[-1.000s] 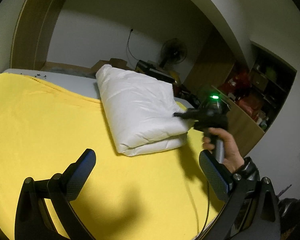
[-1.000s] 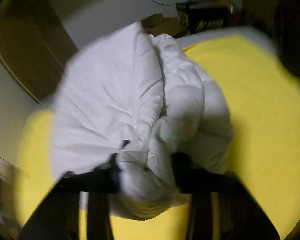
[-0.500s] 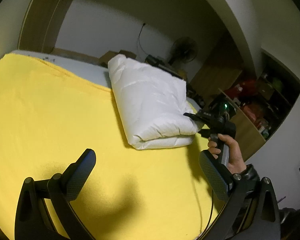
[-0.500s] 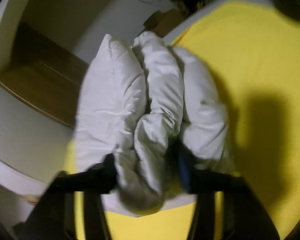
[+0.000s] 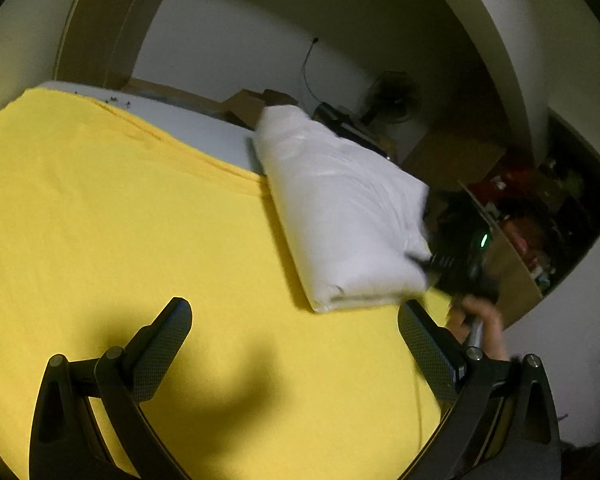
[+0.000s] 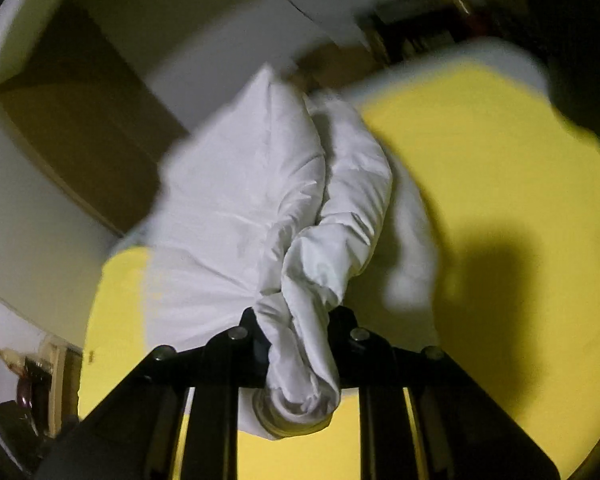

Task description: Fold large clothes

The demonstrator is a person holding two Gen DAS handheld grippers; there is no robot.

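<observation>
A white padded garment [image 5: 340, 216], folded into a thick bundle, lies on the yellow sheet [image 5: 120, 220] near the bed's far right side. My right gripper [image 6: 298, 320] has a twisted fold of the garment [image 6: 240, 208] between its fingers; its jaws are closing and the pads press the fabric. In the left wrist view that gripper [image 5: 424, 264] is blurred at the bundle's right corner, with a hand [image 5: 480, 320] on its handle. My left gripper [image 5: 292, 310] hangs open over bare sheet in front of the bundle, holding nothing.
The bed's grey mattress edge [image 5: 188, 120] shows beyond the sheet. Cardboard boxes [image 5: 256, 104] and a fan [image 5: 396, 100] stand behind the bed. A cluttered wooden shelf [image 5: 532, 208] sits right of it. A wooden door frame [image 5: 96, 32] rises at the back left.
The right gripper has dragged the white bundle rightward toward the bed's edge, and the fold between its fingers is pinched narrower. The left gripper shifted slightly, still open.
</observation>
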